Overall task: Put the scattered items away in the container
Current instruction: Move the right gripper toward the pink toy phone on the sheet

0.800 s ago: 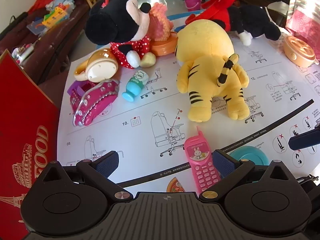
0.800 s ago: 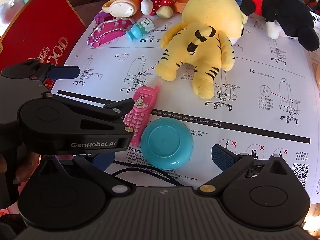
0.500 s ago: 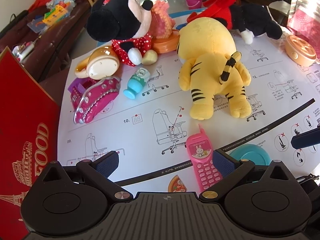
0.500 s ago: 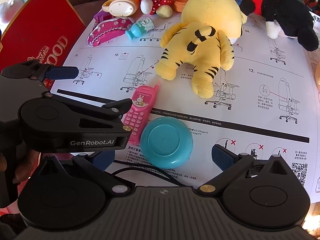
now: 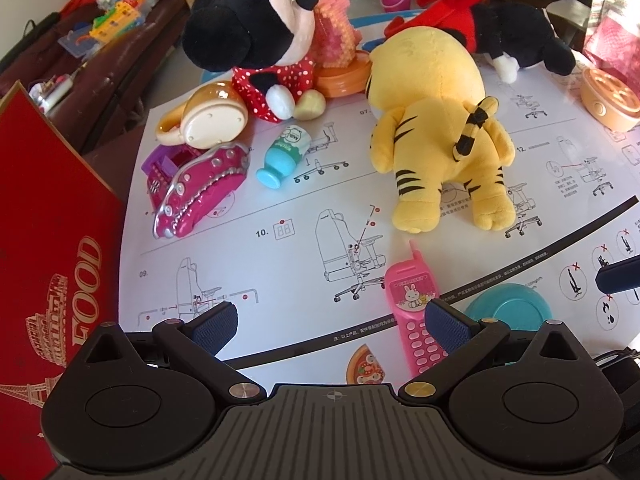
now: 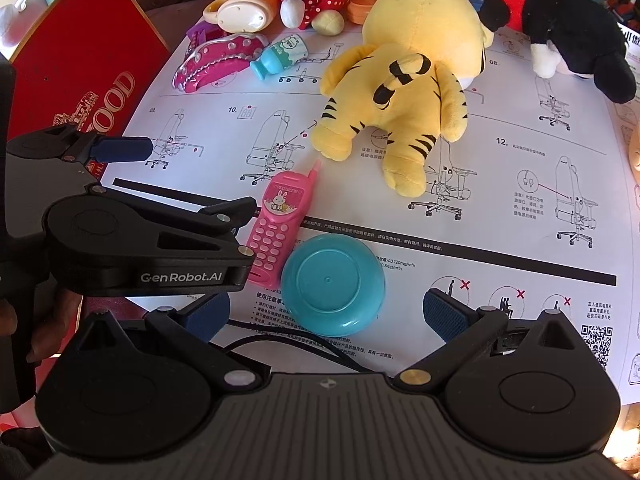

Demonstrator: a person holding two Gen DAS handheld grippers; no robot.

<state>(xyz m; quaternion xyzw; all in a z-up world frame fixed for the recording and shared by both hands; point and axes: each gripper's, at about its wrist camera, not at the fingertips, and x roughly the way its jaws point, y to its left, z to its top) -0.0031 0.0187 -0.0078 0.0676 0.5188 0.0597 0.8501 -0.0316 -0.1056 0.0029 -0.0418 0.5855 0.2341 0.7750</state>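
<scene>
Red box (image 5: 52, 240) at far left, the likely container. Left gripper (image 5: 332, 320) wide open, empty, right pad at pink toy phone (image 5: 416, 316); centre phone before closing. Right gripper (image 6: 326, 312) wide open, empty, around teal bowl (image 6: 332, 284). White instruction sheet (image 5: 288, 200) covers table; cluttered room behind
</scene>
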